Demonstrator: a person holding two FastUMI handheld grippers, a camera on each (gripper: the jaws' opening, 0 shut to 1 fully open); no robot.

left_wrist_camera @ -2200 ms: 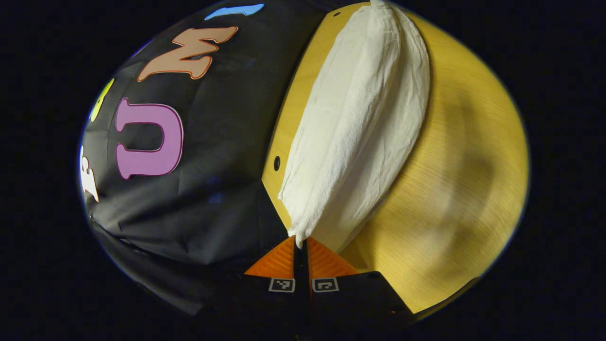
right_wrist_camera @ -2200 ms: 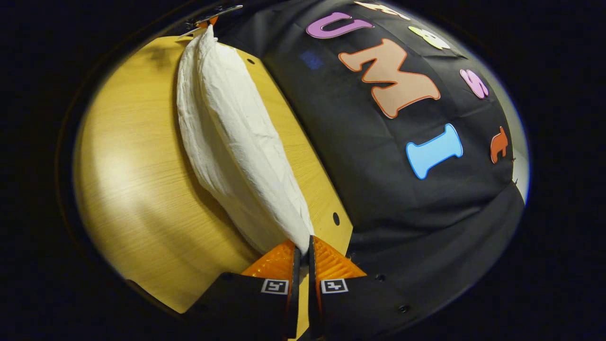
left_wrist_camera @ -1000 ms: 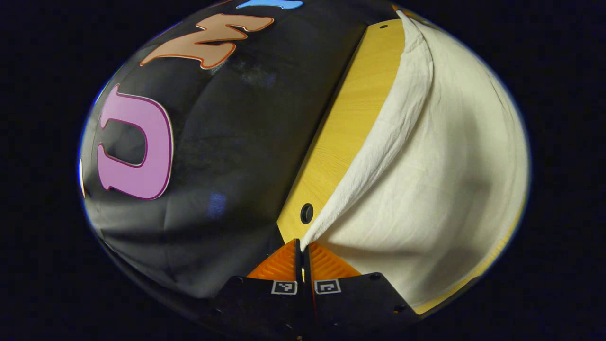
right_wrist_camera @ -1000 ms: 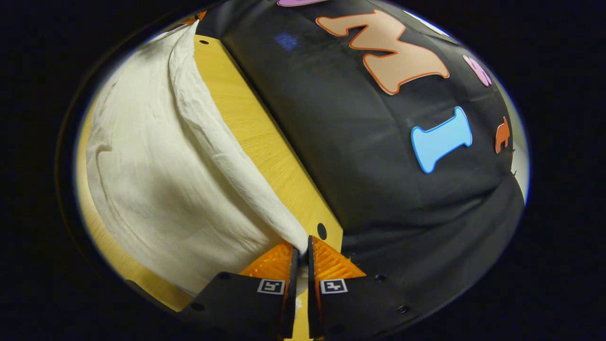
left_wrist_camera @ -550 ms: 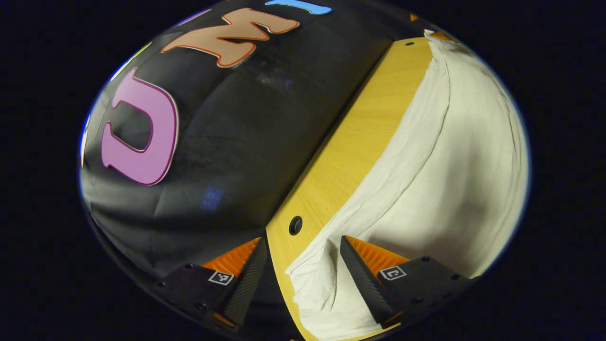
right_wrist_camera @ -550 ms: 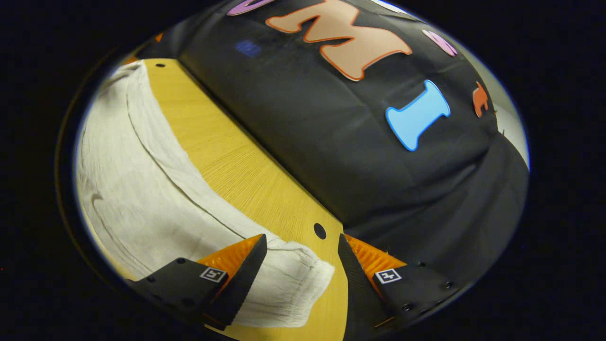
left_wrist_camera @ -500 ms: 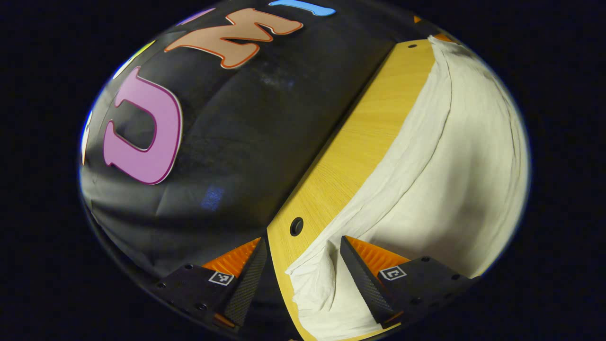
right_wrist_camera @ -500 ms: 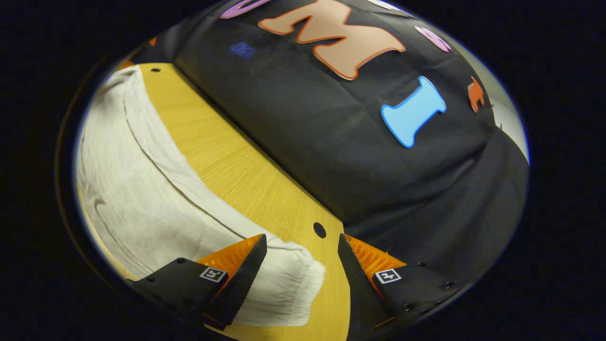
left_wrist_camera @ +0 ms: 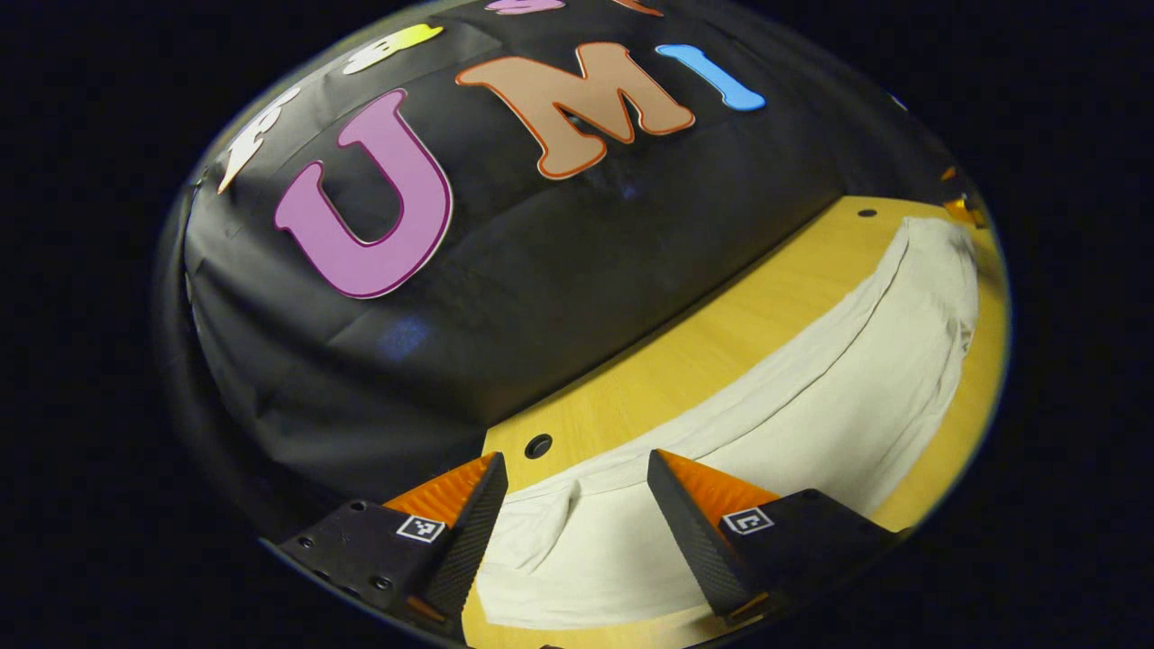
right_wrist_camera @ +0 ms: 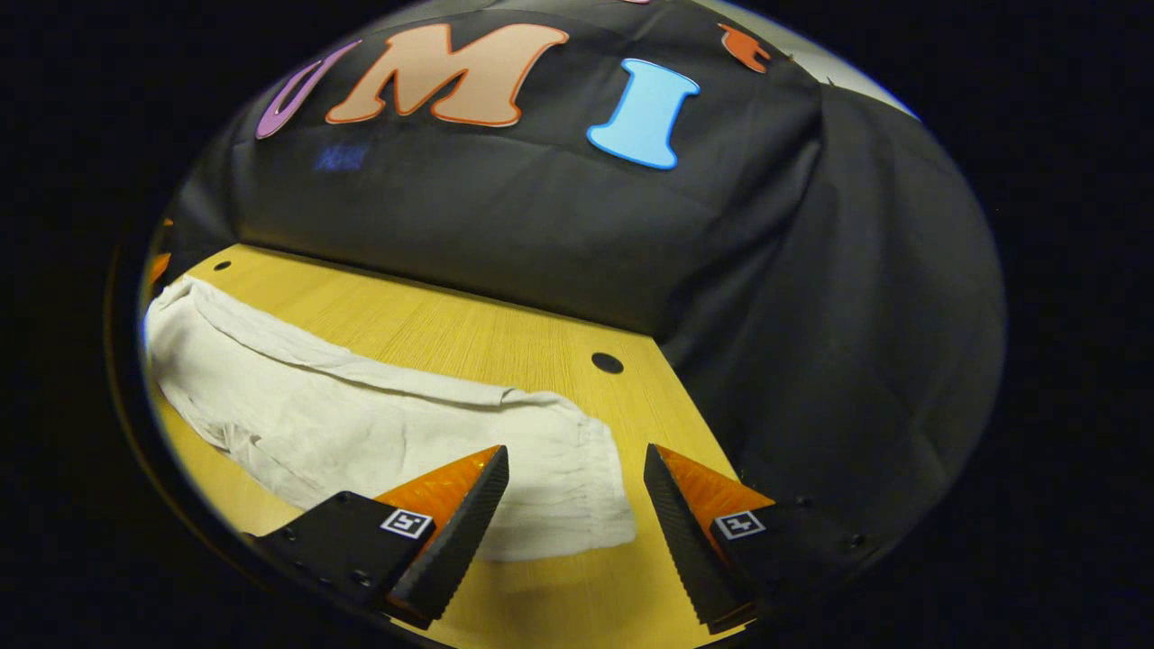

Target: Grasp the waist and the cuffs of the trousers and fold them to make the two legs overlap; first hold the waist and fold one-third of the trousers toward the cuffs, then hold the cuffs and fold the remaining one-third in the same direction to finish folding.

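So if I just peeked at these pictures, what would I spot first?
Probably the white trousers, lying in a long band across the yellow wooden table just in front of the black cloth wall. Next you'd spot the two grippers, the left gripper and the right gripper, each open above one end of the trousers.

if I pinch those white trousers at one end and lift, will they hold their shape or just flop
Probably flop: the white trousers lie flat on the wooden table with soft creases and a rumpled end, so the cloth looks thin and limp. They likely weigh little, so the hanging part may swing. With the left gripper and right gripper both open, lifting both ends should sag less.
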